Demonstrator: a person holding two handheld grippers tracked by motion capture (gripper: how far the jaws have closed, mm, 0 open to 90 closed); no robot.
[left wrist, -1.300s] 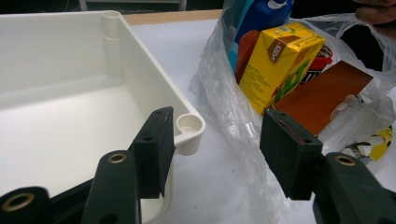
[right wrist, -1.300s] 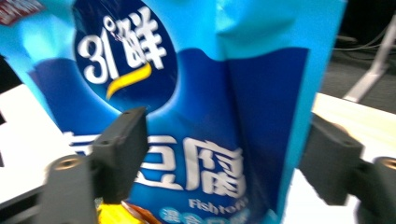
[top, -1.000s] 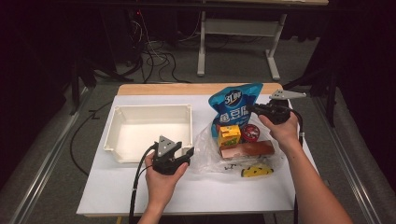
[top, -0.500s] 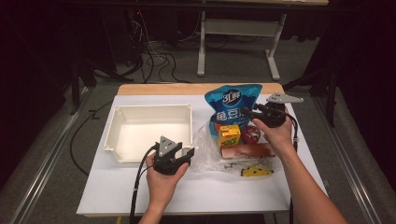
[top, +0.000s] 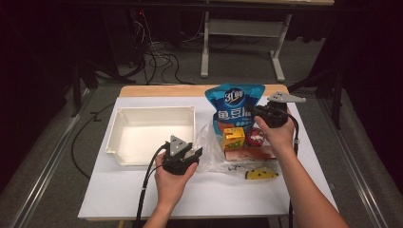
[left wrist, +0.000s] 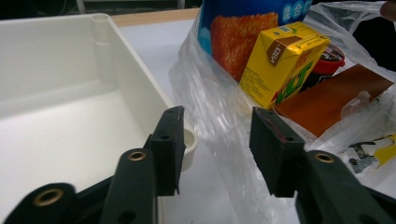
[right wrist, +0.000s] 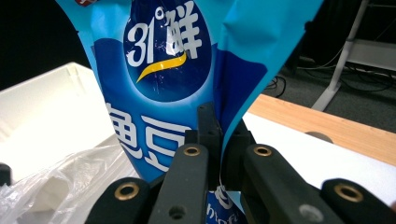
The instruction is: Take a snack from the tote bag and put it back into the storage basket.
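Left claw (top: 192,153) part-open after closing, right claw (top: 255,113) clamped.

- The counter (top: 142,199) has a white top, with a bare wooden strip along its far edge.
- A white bin (top: 124,156) sits on its left half, open side up.
- A clear plastic bag (top: 211,142) lies on the right half, just beside the bin, with goods piled on and in it.
- A yellow packet (top: 261,175) lies at the bag's near right edge; whether it rests on the counter or on the plastic cannot be told.
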